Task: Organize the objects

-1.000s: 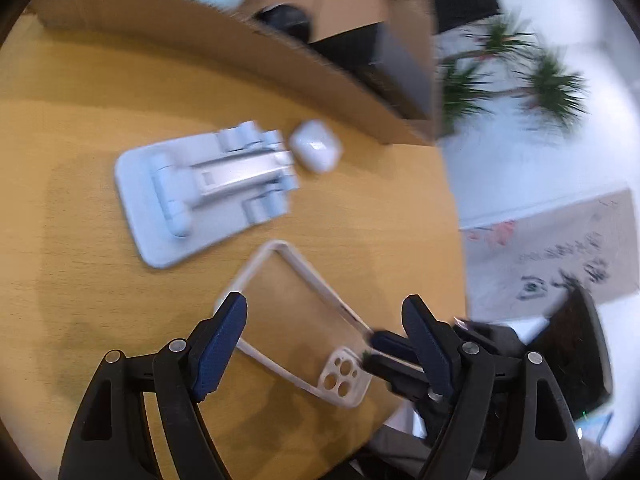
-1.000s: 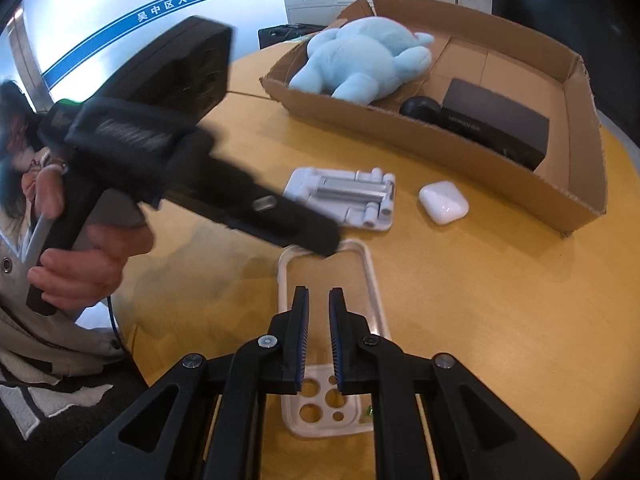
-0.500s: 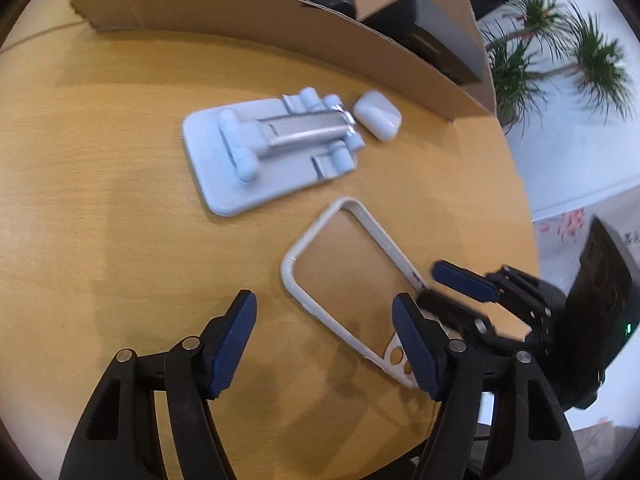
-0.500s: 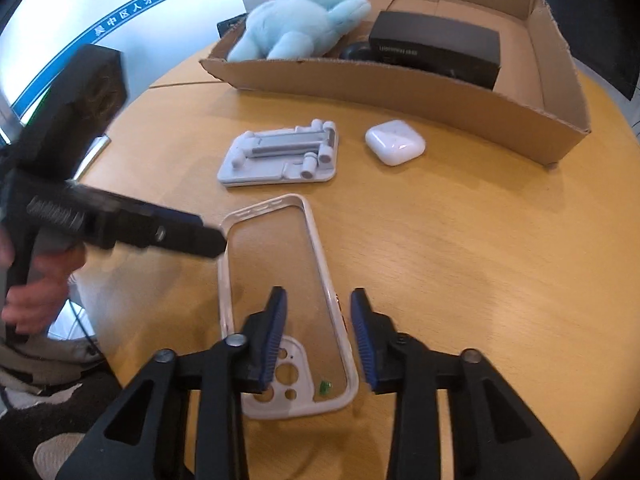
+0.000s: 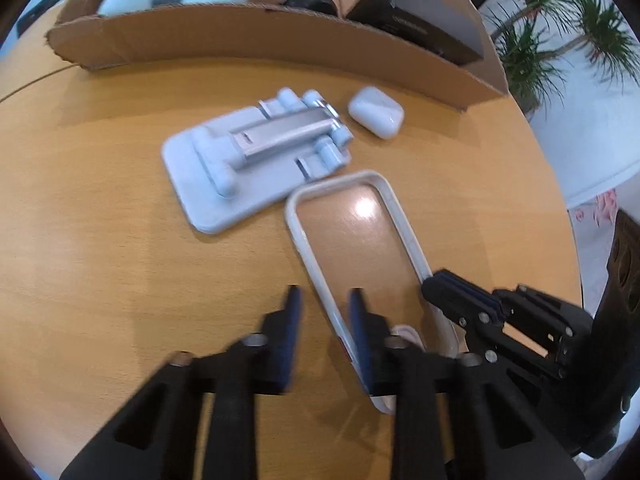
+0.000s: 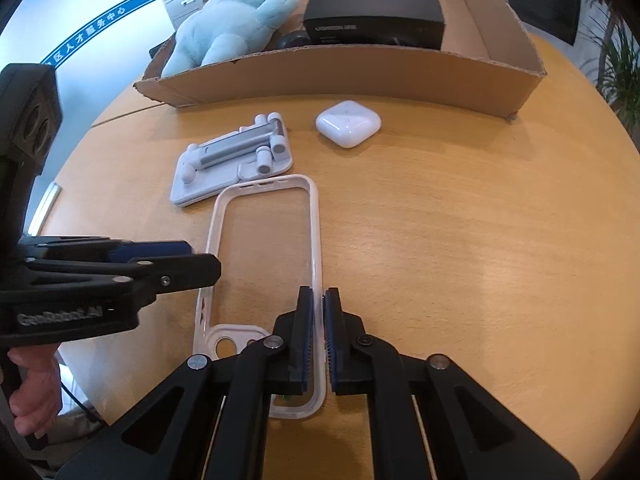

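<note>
A clear phone case (image 5: pixel 360 240) with a white rim lies flat on the round wooden table, camera cut-out nearest me. My left gripper (image 5: pixel 325 310) straddles its left long rim, jaws closing on it, and shows blurred. From the right wrist view the left gripper (image 6: pixel 202 258) has its fingertips pinched at that rim. On the opposite long rim of the case (image 6: pixel 264 240) my right gripper (image 6: pixel 318 300) is shut, a blue pad on each side. The right gripper's tip (image 5: pixel 440 284) shows at that rim in the left wrist view.
A grey folded phone stand (image 6: pixel 232 160) touches the case's far end. Beside it sits a white earbud case (image 6: pixel 348 123). Behind them a cardboard box (image 6: pixel 340 76) holds a blue plush toy (image 6: pixel 232 28) and a black carton (image 6: pixel 372 20). The table edge (image 5: pixel 560 208) curves close on the right.
The left jaws went from wide open to nearly together around the case's left rim. The right jaws parted a little, came down and closed on the right rim.
</note>
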